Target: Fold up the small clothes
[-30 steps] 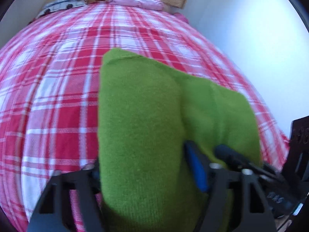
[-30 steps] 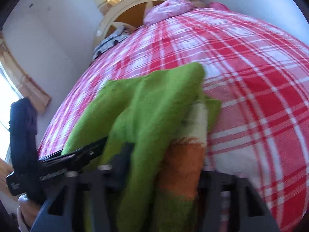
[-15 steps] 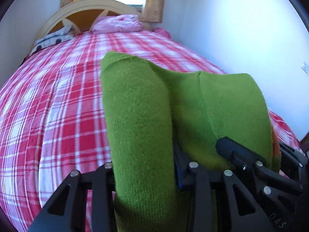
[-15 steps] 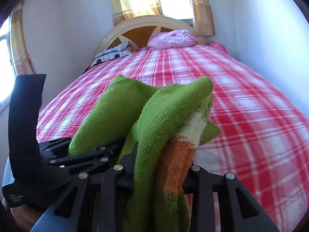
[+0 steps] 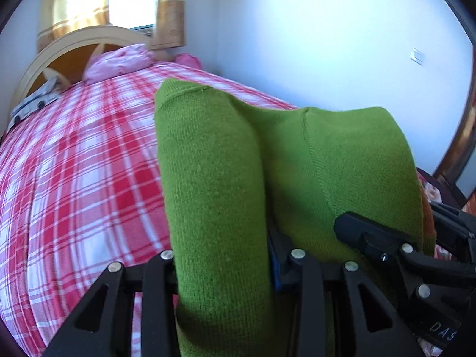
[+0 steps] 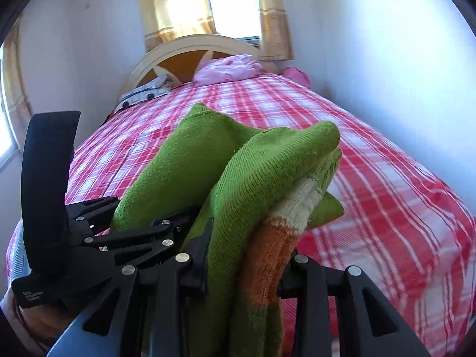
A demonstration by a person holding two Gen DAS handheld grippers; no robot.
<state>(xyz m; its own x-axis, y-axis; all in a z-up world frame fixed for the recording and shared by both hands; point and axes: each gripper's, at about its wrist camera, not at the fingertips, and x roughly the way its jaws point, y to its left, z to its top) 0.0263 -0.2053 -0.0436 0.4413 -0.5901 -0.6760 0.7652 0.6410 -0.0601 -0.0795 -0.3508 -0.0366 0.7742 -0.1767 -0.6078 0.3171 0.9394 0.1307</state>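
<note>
A small green knit garment [image 5: 214, 178] with orange and cream bands [image 6: 267, 238] is held up off the bed between both grippers. My left gripper [image 5: 226, 264] is shut on one bunched edge of it. My right gripper [image 6: 244, 267] is shut on the other edge, close beside the left one, which shows in the right wrist view [image 6: 98, 238]. The right gripper's body also shows in the left wrist view [image 5: 416, 255]. The cloth drapes forward over both sets of fingers and hides the fingertips.
Below lies a bed with a red and white plaid sheet [image 5: 74, 178], also in the right wrist view [image 6: 386, 193]. Pink pillows [image 6: 229, 68] and a cream headboard [image 6: 190, 47] stand at the far end under a curtained window. A white wall [image 5: 327, 44] runs along the right.
Both grippers have lifted and tilted up with the garment, so the headboard, window and wall have come into view. The two grippers have come closer together. The grip is unchanged.
</note>
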